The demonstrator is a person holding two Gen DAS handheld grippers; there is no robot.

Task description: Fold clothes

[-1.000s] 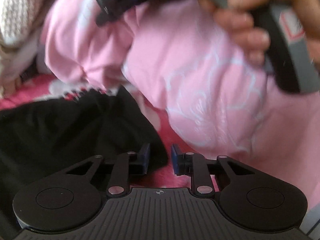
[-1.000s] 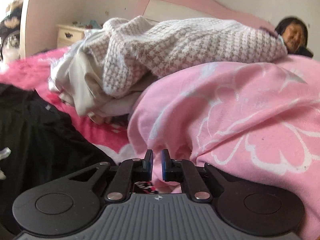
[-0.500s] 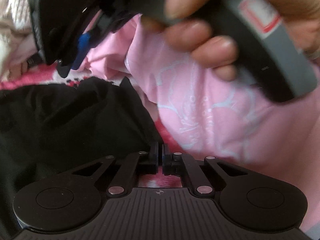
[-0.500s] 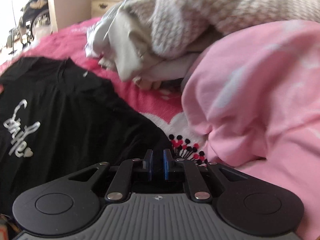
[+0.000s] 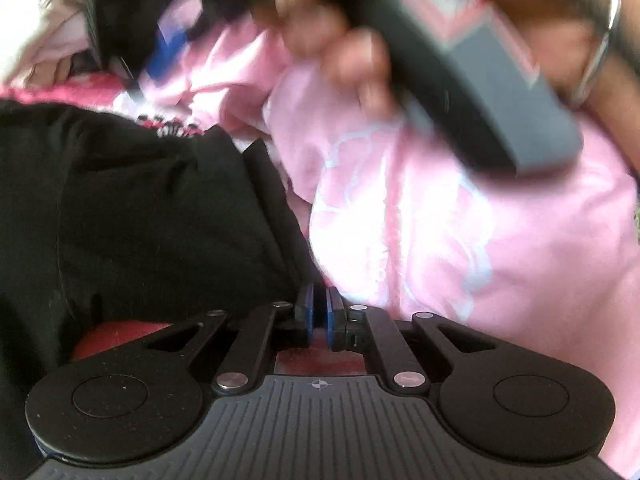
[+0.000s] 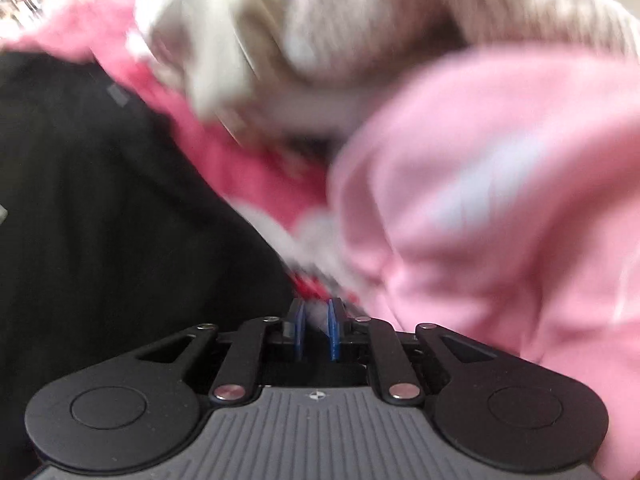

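Left hand-held gripper [image 5: 319, 312], left wrist view: blue pads nearly together, only a thin slit between them, nothing visibly pinched; it sits low over the seam where the black garment [image 5: 152, 216] meets the pink garment [image 5: 460, 240], red bed cover [image 5: 116, 332] showing just beneath. Whether the tips touch either cloth cannot be told. Right hand-held gripper [image 6: 317, 320], right wrist view: pads a little apart, jaws have just been opening, gap shows only bed cover, no cloth caught. Frame heavily motion-blurred. Black garment lies flat on the bed to the left in both views, its edge running diagonally from near centre up toward the far left; long axis not readable. Pink garment is bunched in a mound to the right, pale outline print facing up, no clear axis. Between the 2 garments a strip of pink-red patterned cover [image 6: 256, 168]. Farther off, a heap of cream and knitted clothes [image 6: 360, 28]. In the left view, a hand [image 5: 340, 40] grips the right unit's handle [image 5: 500, 92] above the pink mound; a bangle [image 5: 600, 44] on the wrist. No containers seen.
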